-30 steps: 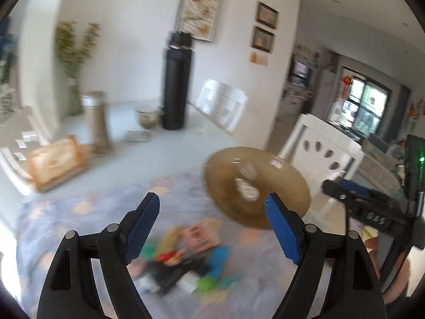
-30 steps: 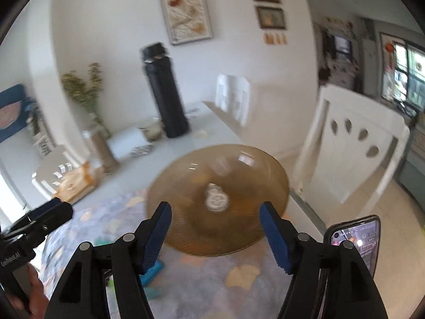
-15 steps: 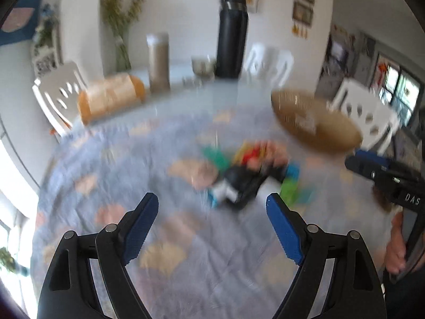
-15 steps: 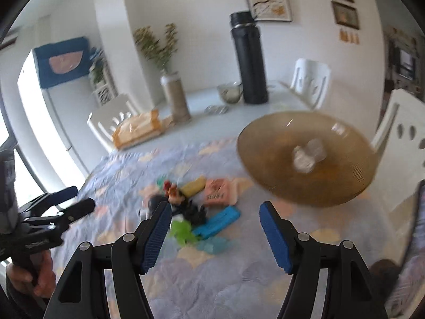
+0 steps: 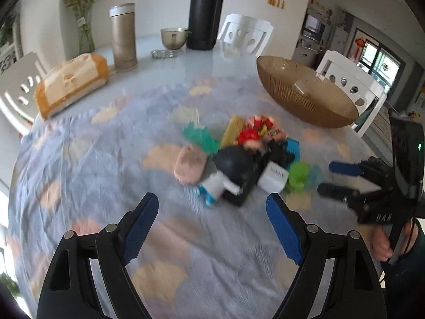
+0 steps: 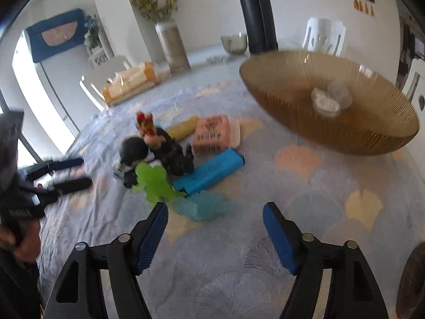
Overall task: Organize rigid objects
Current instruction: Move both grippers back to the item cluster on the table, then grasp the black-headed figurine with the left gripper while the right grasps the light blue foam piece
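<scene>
A pile of small toys lies on the patterned cloth: a black-headed figure (image 5: 233, 167) (image 6: 132, 150), a red figure (image 6: 144, 125), a pink box (image 6: 212, 133), a blue bar (image 6: 209, 171), a yellow piece (image 6: 183, 130) and a green piece (image 6: 154, 183). A ribbed amber bowl (image 5: 305, 93) (image 6: 372, 122) stands to the right of the pile. My left gripper (image 5: 212, 223) is open and empty, short of the pile. My right gripper (image 6: 215, 228) is open and empty, near the green piece. Each gripper also shows in the other's view, the right gripper (image 5: 342, 179) and the left gripper (image 6: 66, 172).
At the back of the table stand a black flask (image 5: 204, 13), a gold tumbler (image 5: 123, 37), a small glass bowl (image 5: 174, 37) and an orange tissue pack (image 5: 71, 82). White chairs (image 5: 350, 79) ring the table.
Both views have swung down and in from the room and bowl toward the toy pile. Both grippers have stayed open and have come closer to the pile.
</scene>
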### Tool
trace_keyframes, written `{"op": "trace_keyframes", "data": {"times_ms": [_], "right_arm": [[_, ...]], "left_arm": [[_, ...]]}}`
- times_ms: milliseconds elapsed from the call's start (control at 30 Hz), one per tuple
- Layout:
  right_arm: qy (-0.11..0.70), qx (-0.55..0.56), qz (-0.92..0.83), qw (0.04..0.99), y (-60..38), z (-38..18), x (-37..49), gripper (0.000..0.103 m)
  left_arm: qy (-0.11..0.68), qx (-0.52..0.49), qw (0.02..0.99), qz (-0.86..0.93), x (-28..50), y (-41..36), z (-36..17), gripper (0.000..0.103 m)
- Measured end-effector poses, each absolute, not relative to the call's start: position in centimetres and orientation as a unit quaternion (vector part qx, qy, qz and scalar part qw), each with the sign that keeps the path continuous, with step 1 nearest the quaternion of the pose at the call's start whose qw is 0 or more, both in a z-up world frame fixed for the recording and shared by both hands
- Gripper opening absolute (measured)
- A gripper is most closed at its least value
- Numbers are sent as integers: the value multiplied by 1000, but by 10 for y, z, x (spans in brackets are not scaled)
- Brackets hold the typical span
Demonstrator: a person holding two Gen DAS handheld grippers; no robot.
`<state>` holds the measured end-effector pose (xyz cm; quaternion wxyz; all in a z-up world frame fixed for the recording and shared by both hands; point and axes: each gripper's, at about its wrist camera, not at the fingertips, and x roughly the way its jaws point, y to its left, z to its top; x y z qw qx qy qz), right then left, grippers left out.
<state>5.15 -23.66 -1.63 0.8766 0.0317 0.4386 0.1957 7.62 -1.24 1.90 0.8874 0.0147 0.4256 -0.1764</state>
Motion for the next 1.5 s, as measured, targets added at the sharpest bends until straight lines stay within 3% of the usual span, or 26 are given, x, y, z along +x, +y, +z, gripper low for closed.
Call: {"op": "trace_keyframes", "data": {"times_ms": [333, 400, 500, 600, 700, 1033, 1333, 1467, 1500], "right_arm": [[468, 10, 201, 860, -220, -23, 58, 74], [467, 5, 199, 861, -219, -22, 60, 62], [459, -31, 189, 868, -212, -23, 59, 55], [453, -40, 185, 871, -210, -22, 58, 53], [449, -43, 188, 873, -210, -21, 56, 53], [411, -52, 227, 881, -219, 5, 23, 53], [435, -68, 232, 867, -229, -11, -5, 53], [451, -64, 224, 861, -229, -21, -6, 53], [454, -59, 224, 860, -231, -20, -8, 53]], "left_arm": [[448, 21, 867, -218, 108, -28, -5, 80], [450, 31, 867, -212, 112, -30, -9, 70], [450, 20, 866, -218, 116, -34, -9, 51], [445, 27, 867, -222, 114, -44, -9, 51], [443, 36, 871, -211, 115, -51, -12, 39], [430, 1, 888, -161, 64, -29, 9, 36], [439, -3, 889, -133, -2, -32, -2, 36], [431, 31, 893, -124, -9, -43, -7, 37], [433, 33, 892, -125, -10, -44, -8, 42]]}}
